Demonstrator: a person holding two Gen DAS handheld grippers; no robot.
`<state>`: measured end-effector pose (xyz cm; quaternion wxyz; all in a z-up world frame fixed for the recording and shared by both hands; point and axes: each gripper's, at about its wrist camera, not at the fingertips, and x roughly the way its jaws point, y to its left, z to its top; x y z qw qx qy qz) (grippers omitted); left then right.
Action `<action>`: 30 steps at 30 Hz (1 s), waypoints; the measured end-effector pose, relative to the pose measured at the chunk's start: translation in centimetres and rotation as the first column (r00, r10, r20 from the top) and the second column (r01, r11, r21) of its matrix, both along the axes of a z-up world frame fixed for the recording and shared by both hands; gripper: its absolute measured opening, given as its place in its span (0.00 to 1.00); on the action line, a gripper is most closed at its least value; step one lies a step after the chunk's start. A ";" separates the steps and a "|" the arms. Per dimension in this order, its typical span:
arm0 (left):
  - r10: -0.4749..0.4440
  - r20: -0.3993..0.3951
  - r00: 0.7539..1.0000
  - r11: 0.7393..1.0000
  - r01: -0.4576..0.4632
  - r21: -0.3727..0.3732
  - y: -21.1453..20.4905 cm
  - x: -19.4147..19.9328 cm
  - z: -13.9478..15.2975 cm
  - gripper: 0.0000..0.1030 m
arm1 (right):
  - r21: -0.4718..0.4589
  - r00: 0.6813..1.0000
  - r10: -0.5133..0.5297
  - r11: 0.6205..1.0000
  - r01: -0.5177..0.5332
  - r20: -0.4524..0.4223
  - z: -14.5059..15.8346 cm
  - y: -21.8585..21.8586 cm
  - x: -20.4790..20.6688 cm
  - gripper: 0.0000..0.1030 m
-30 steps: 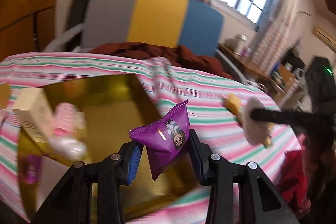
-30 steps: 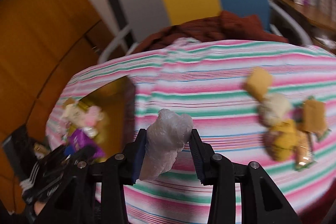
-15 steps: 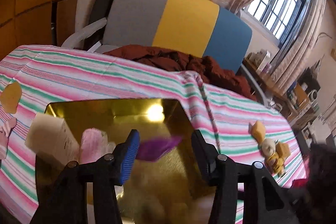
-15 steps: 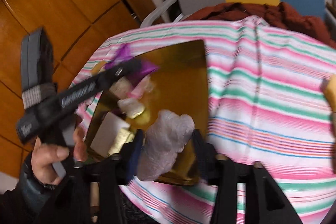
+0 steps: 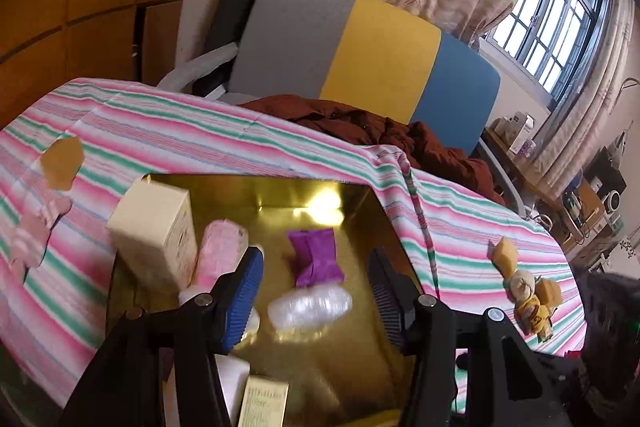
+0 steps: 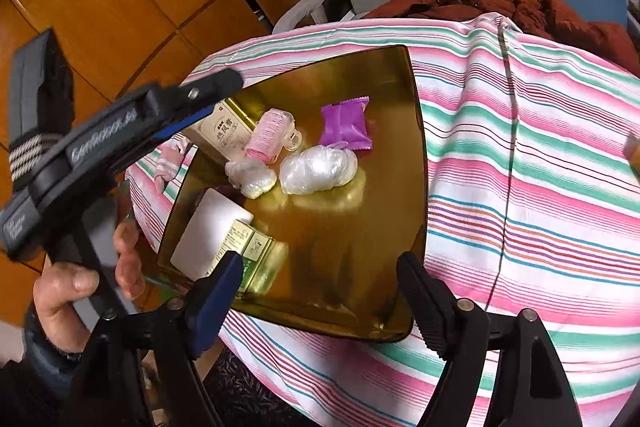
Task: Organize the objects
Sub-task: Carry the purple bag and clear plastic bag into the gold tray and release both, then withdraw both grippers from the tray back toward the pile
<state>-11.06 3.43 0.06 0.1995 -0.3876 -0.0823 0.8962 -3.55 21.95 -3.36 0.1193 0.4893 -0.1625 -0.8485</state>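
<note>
Right wrist view is showing the gold tray [image 6: 404, 75] at centre holding the purple packet [image 6: 346, 125] and clear bag [image 6: 318, 169]. Both grippers' fingers, having just been opening, are standing empty. Snacks [image 5: 528, 287] are waiting on the counter [image 5: 472, 239], lower right in the left view.

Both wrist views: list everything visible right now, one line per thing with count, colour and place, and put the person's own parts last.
tray: 1, gold, on the striped cloth
purple packet: 1, purple, in the tray
clear plastic bundles: 2, whitish, in the tray, one beside the purple packet
pink roller: 1, pink, in the tray
cream box: 1, cream, at the tray's far-left edge
white pad: 1, white, near-left part of tray
green box: 1, green and cream, beside the white pad
snack pile: several, yellow and tan, on the cloth right of the tray
striped cloth: 1, pink, green, white
chair: 1, grey, yellow, blue, behind
left gripper: 1, black, open, empty
right gripper: 1, black, open, empty
hand: 1, holding the left gripper
</note>
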 end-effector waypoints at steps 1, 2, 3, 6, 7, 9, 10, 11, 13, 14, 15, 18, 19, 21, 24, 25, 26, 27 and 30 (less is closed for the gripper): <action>0.001 0.000 1.000 1.000 -0.001 -0.007 -0.1 0.6 -0.1 0.53 | 0.013 1.000 -0.001 1.000 0.001 -0.005 0.1 -0.1 0.2 0.79; 0.001 -0.001 1.000 1.000 -0.001 -0.013 -0.1 1.0 -0.1 0.53 | 0.022 1.000 -0.003 1.000 0.004 -0.009 0.2 -0.1 0.4 0.81; -0.002 -0.004 1.000 1.000 0.002 -0.022 0.0 1.4 -0.2 0.53 | 0.024 1.000 -0.006 1.000 0.006 -0.012 0.3 -0.1 0.5 0.82; -0.004 -0.023 1.000 0.999 0.003 -0.049 0.2 2.9 0.0 0.53 | 0.041 0.999 -0.023 0.999 0.024 -0.031 0.9 0.0 1.1 0.83; -0.005 -0.026 1.000 0.998 0.004 -0.055 0.3 3.3 0.1 0.53 | 0.050 0.999 -0.028 0.998 0.030 -0.040 1.1 0.1 1.4 0.83; -0.001 -0.030 1.000 0.998 -0.001 -0.058 0.5 4.1 0.2 0.53 | 0.078 0.996 -0.052 0.995 0.058 -0.069 1.7 0.3 1.9 0.86; 0.004 -0.034 0.999 0.998 -0.006 -0.066 0.5 4.4 0.2 0.53 | 0.103 0.994 -0.066 0.992 0.075 -0.089 2.1 0.5 2.2 0.86; 0.008 -0.039 0.999 0.997 -0.011 -0.078 0.7 4.8 0.2 0.53 | 0.117 0.992 -0.073 0.989 0.085 -0.102 2.3 0.6 2.5 0.87; 0.019 -0.041 0.999 0.995 -0.023 -0.099 0.8 5.4 0.2 0.53 | 0.158 0.987 -0.095 0.981 0.116 -0.131 2.9 0.8 3.1 0.89; 0.026 -0.040 0.999 0.994 -0.031 -0.107 0.7 5.5 0.1 0.53 | 0.177 0.985 -0.102 0.976 0.126 -0.140 3.1 0.9 3.3 0.90; 0.033 -0.040 0.999 0.993 -0.038 -0.114 0.8 5.8 0.1 0.53 | 0.197 0.983 -0.107 0.971 0.136 -0.152 3.3 0.8 3.5 0.90; 0.058 -0.043 0.997 0.989 -0.064 -0.137 0.7 6.5 -0.1 0.53 | 0.252 0.977 -0.110 0.955 0.154 -0.181 3.6 0.5 4.0 0.90; 0.066 -0.043 0.997 0.987 -0.072 -0.141 0.7 6.7 -0.1 0.53 | 0.271 0.975 -0.112 0.949 0.162 -0.191 3.7 0.4 4.1 0.91; 0.079 -0.049 0.996 0.985 -0.085 -0.148 0.5 7.1 -0.1 0.53 | 0.303 0.971 -0.112 0.937 0.174 -0.210 3.8 0.0 4.1 0.94; 0.088 -0.045 0.995 0.983 -0.094 -0.159 0.4 7.4 -0.2 0.53 | 0.336 0.965 -0.118 0.922 0.195 -0.236 3.9 -0.5 4.2 0.94; 0.093 -0.043 0.995 0.982 -0.099 -0.162 0.3 7.6 -0.3 0.53 | 0.344 0.962 -0.121 0.917 0.202 -0.243 4.0 -0.6 4.3 0.94; 0.095 -0.040 0.995 0.982 -0.100 -0.162 0.3 7.7 -0.5 0.53 | 0.358 0.959 -0.125 0.909 0.214 -0.255 4.1 -0.6 4.4 0.94; 0.096 -0.035 0.995 0.982 -0.100 -0.161 0.2 7.8 -0.6 0.53 | 0.367 0.956 -0.128 0.903 0.223 -0.265 4.2 -0.7 4.5 0.95; 0.096 -0.017 0.995 0.982 -0.098 -0.163 0.2 8.1 -1.4 0.53 | 0.395 0.948 -0.137 0.885 0.247 -0.287 4.4 -0.7 4.7 0.96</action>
